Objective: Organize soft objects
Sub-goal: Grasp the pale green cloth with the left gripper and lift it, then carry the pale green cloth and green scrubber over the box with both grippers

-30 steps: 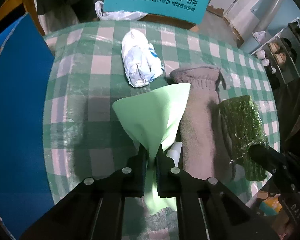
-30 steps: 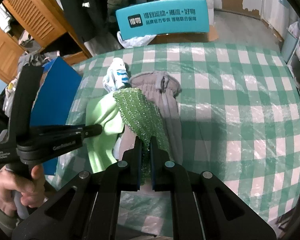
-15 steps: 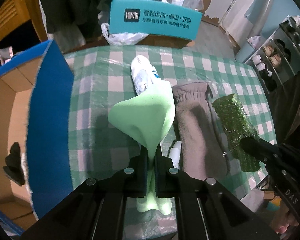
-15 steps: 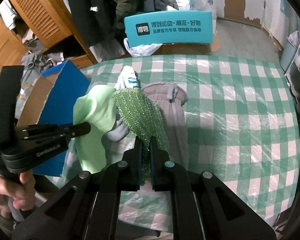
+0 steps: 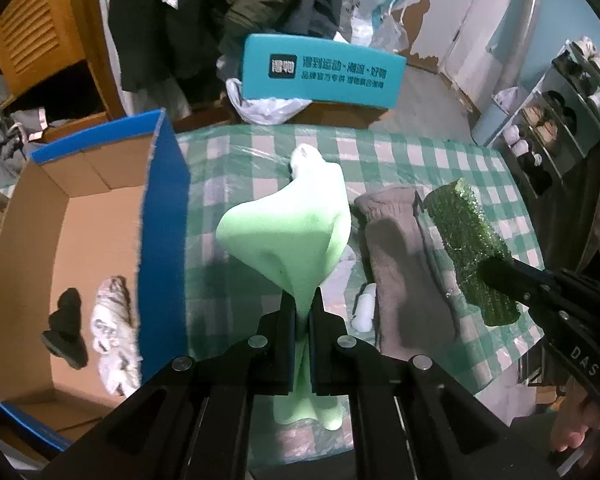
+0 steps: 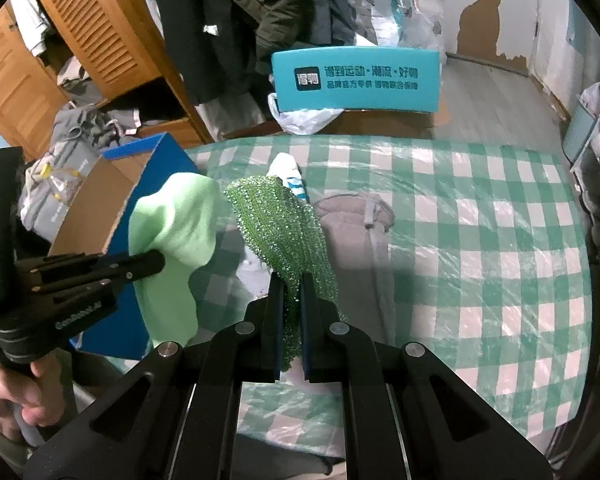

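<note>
Left wrist view: both cloths have risen off the desk point(image 5: 380, 152) since a second ago. Left tool point(image 5: 305, 312) pinches the pale green cloth point(image 5: 288, 236), right tool point(image 6: 291, 300) the glittery green cloth point(image 6: 280, 224), likely heading for the cardboard box point(image 5: 32, 240).

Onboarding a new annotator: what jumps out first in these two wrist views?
Two green things held up over the checked table: the left gripper is shut on a pale green cloth, and the right gripper is shut on a glittery dark green scrubber. To the left stands an open blue-sided cardboard box with a few items already inside, and a grey sock lies flat on the table between the two.
</note>
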{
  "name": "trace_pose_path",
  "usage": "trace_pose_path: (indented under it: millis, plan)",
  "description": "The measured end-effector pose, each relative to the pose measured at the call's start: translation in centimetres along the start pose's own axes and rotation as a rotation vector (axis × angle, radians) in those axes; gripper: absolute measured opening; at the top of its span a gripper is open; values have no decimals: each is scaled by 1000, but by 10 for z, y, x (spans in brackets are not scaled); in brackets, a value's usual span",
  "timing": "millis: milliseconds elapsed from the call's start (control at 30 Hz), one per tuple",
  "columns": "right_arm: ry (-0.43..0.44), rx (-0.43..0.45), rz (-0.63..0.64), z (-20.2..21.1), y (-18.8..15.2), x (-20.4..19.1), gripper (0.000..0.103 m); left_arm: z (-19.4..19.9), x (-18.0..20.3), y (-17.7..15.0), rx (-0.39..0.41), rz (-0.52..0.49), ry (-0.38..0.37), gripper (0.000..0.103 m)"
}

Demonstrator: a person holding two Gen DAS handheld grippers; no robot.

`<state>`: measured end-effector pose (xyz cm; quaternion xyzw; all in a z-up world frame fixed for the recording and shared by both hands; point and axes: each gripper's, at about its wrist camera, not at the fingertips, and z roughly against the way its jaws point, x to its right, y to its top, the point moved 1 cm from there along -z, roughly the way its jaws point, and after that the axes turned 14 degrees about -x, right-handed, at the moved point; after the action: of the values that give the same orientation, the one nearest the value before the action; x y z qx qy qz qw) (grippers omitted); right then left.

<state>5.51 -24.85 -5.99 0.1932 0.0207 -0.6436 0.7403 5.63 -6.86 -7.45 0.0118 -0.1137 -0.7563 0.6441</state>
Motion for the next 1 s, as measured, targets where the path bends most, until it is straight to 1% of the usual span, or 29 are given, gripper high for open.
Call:
trace_pose_path:
  millis: [233,500,1000]
  plan:
    - [5,19,24,10,3,-16,6,21,-14,-7,42,12,3,5]
    - [24,41,67,20,12,-45,6,43,-28,-16,84,24,8,5]
    - [55,41,173,19,28,-110,6,76,-82,-31,146,97,6,5]
